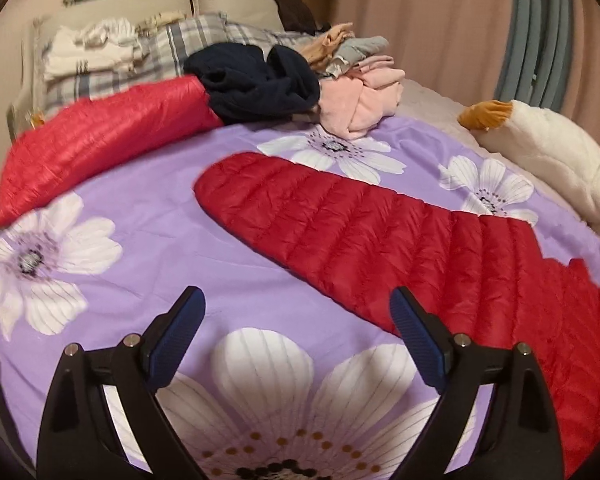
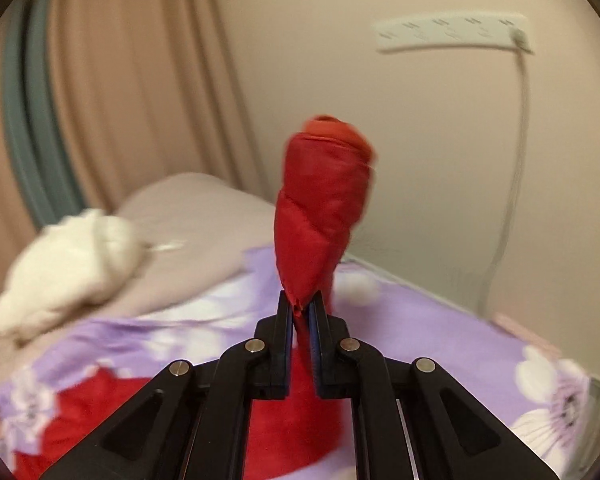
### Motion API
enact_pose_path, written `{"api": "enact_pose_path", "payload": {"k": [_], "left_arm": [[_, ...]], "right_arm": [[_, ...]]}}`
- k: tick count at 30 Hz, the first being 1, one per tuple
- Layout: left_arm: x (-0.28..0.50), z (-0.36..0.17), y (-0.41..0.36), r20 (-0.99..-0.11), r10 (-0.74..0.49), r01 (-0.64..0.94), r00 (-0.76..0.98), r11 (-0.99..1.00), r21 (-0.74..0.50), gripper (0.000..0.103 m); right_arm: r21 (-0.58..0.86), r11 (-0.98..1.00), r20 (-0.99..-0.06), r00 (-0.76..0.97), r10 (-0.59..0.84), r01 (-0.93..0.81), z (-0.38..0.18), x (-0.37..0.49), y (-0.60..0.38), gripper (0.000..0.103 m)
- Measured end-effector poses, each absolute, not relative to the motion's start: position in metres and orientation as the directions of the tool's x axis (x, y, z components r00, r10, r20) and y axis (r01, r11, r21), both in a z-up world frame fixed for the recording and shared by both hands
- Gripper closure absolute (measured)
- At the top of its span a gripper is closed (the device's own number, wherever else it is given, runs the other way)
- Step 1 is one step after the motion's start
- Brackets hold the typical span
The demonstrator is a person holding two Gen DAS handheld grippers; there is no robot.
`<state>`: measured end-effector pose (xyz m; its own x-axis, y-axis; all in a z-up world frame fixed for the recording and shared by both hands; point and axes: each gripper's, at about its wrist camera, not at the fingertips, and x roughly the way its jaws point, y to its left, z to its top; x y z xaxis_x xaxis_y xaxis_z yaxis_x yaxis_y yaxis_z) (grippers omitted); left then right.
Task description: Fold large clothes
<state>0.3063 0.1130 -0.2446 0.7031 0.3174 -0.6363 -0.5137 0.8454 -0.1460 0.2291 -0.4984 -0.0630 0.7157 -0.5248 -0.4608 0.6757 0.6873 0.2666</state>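
Note:
A red quilted down jacket [image 1: 380, 240] lies spread on the purple flowered bedsheet [image 1: 160, 240]; one sleeve reaches toward the middle of the bed. My left gripper [image 1: 296, 308] is open and empty, just above the sheet beside the jacket's near edge. In the right wrist view my right gripper [image 2: 302, 304] is shut on a bunched part of the red jacket [image 2: 320, 208], which stands up above the fingers; more red fabric [image 2: 100, 412] lies below on the sheet.
A second, brighter red quilted garment [image 1: 100, 140] lies at the far left. A pile of navy [image 1: 256, 80] and pink clothes [image 1: 364, 100] sits behind it. A white plush toy [image 1: 548, 148] lies at the right bed edge. Curtains and a wall bound the bed.

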Motion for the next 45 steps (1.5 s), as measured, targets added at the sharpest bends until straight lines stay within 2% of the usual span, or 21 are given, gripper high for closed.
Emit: {"api": "enact_pose_path", "payload": {"k": [3,6,9,12,18,21,23,25,26,28,30,33,37,41,42,43,44,45], "left_arm": [[0.325,-0.257,0.124,-0.700,0.170,-0.481,0.693,0.833,-0.274,0.010],[0.343,-0.268,0.128,-0.708,0.117,-0.468,0.696,0.822,-0.324,0.011],[0.367,-0.288,0.136,-0.759,0.058,-0.488,0.649,0.797,-0.356,0.039],[0.375,-0.286,0.135,-0.752,0.161,-0.535,0.639,0.795,-0.285,0.061],[0.376,-0.290,0.143,-0.737,0.155,-0.544,0.658,0.774,-0.323,0.072],[0.374,-0.290,0.144,-0.736,0.170,-0.553,0.655,0.771,-0.314,0.077],[0.375,-0.291,0.142,-0.734,0.183,-0.560,0.654,0.769,-0.308,0.079],[0.374,-0.291,0.142,-0.731,0.187,-0.564,0.656,0.765,-0.311,0.080],[0.373,-0.292,0.142,-0.730,0.187,-0.564,0.657,0.765,-0.312,0.080],[0.373,-0.292,0.142,-0.730,0.184,-0.562,0.659,0.764,-0.315,0.079],[0.373,-0.292,0.142,-0.729,0.184,-0.562,0.659,0.765,-0.315,0.079],[0.373,-0.291,0.142,-0.730,0.191,-0.564,0.656,0.767,-0.307,0.079],[0.373,-0.291,0.140,-0.733,0.207,-0.573,0.647,0.767,-0.289,0.077],[0.375,-0.291,0.138,-0.736,0.227,-0.580,0.638,0.770,-0.266,0.077],[0.375,-0.291,0.138,-0.735,0.226,-0.580,0.639,0.769,-0.268,0.077],[0.375,-0.292,0.139,-0.734,0.223,-0.579,0.641,0.768,-0.272,0.077],[0.375,-0.292,0.139,-0.733,0.222,-0.579,0.643,0.767,-0.276,0.077],[0.375,-0.292,0.139,-0.731,0.222,-0.579,0.645,0.766,-0.279,0.077]], "right_arm": [[0.261,0.773,-0.429,0.787,-0.444,0.578,-0.054,0.255,-0.451,0.094],[0.238,0.838,-0.403,0.835,-0.375,0.491,-0.051,0.267,-0.412,0.094],[0.188,0.868,-0.377,0.850,-0.368,0.459,-0.048,0.267,-0.388,0.097],[0.192,0.875,-0.388,0.853,-0.349,0.445,-0.049,0.274,-0.384,0.097],[0.101,0.913,-0.449,0.837,-0.314,0.396,-0.077,0.300,-0.363,0.097],[0.023,0.919,-0.543,0.777,-0.319,0.393,-0.111,0.318,-0.367,0.087],[-0.063,0.914,-0.598,0.718,-0.356,0.401,-0.127,0.329,-0.365,0.070],[-0.147,0.901,-0.597,0.690,-0.410,0.408,-0.146,0.330,-0.367,0.049],[-0.165,0.896,-0.593,0.685,-0.424,0.412,-0.152,0.327,-0.370,0.044],[-0.160,0.892,-0.590,0.684,-0.429,0.422,-0.165,0.323,-0.376,0.028],[-0.135,0.898,-0.592,0.692,-0.412,0.419,-0.172,0.321,-0.382,0.019],[-0.113,0.918,-0.634,0.684,-0.361,0.380,-0.187,0.331,-0.387,0.017],[-0.198,0.933,-0.671,0.653,-0.352,0.299,-0.211,0.356,-0.367,0.017],[-0.362,0.882,-0.664,0.582,-0.470,0.300,-0.240,0.391,-0.354,0.017],[-0.358,0.873,-0.662,0.570,-0.487,0.331,-0.241,0.397,-0.357,0.023],[-0.317,0.879,-0.668,0.573,-0.474,0.357,-0.239,0.399,-0.363,0.046],[-0.281,0.876,-0.676,0.566,-0.471,0.392,-0.237,0.400,-0.369,0.061],[-0.248,0.859,-0.686,0.545,-0.482,0.448,-0.233,0.400,-0.376,0.087]]}}
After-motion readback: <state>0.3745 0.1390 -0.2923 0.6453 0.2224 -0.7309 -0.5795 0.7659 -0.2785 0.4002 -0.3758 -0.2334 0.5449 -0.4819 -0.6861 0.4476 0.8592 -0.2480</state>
